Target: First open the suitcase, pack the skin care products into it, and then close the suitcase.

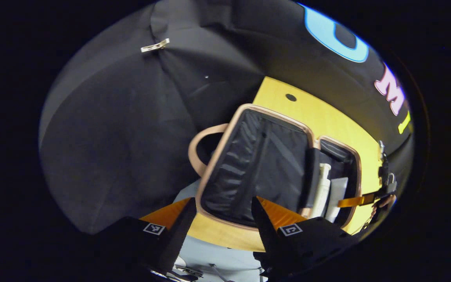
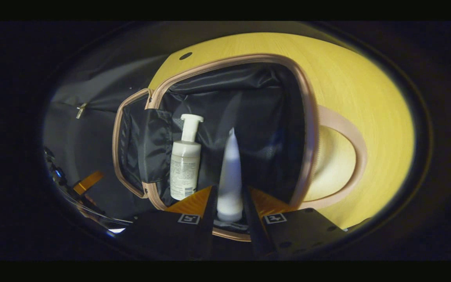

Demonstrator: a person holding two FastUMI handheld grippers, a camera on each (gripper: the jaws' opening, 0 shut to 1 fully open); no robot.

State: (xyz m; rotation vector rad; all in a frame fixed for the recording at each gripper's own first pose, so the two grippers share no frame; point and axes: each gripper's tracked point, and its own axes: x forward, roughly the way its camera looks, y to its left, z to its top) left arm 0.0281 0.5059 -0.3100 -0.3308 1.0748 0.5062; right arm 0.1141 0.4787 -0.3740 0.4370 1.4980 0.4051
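Suitcase (image 1: 257,172) lies open on the yellow desk (image 1: 327,117), its pink-rimmed halves spread flat and lined in black fabric, with the looped handle (image 1: 200,152) hanging past the desk's edge. In the right gripper view the same suitcase (image 2: 303,129) sits beneath the right claw (image 2: 229,203), whose fingers pinch the lower end of a white tube (image 2: 230,172) held over the deeper half. Just beside the tube, a white pump bottle (image 2: 185,160) lies inside that half, next to a black inner flap (image 2: 155,145). The left claw (image 1: 221,211) is spread wide with nothing between its fingers, hovering at the near edge of the desk over the suitcase rim. In the left gripper view the pump bottle (image 1: 321,188) and the tube (image 1: 337,196) show in the far half, and the right claw (image 1: 360,200) seems to reach in there, though that corner is too distorted to be sure.
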